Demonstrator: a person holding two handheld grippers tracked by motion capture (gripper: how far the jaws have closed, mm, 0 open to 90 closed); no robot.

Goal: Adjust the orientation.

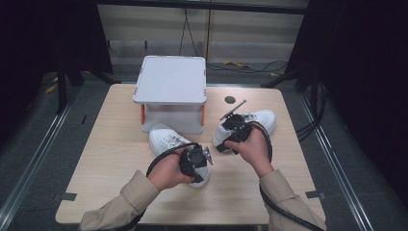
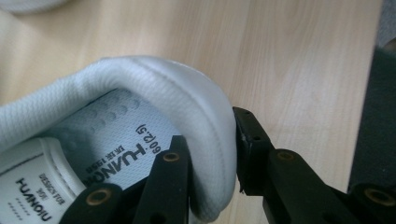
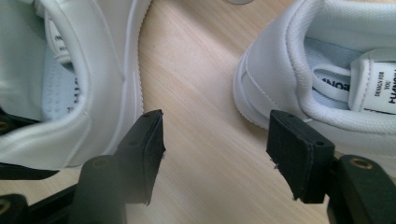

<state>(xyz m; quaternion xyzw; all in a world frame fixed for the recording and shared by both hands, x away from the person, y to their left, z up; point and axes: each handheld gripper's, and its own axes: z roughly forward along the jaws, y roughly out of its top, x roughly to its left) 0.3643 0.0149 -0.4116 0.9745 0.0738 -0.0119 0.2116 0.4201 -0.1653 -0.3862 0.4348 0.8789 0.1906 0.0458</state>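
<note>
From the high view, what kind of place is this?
Probably a lab recording booth, not a home: a bare wooden table ringed by black curtains, cables on the grey floor, and a grey stand beside two white shoes.

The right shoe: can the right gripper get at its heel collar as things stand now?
Probably yes. The right gripper has its jaws open over bare table, and the right shoe lies just beside one jaw, nothing between them. The left shoe sits on the other side.

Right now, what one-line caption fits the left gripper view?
Left gripper pinching padded heel collar of white mesh-lined sneaker over light wooden table.
</note>
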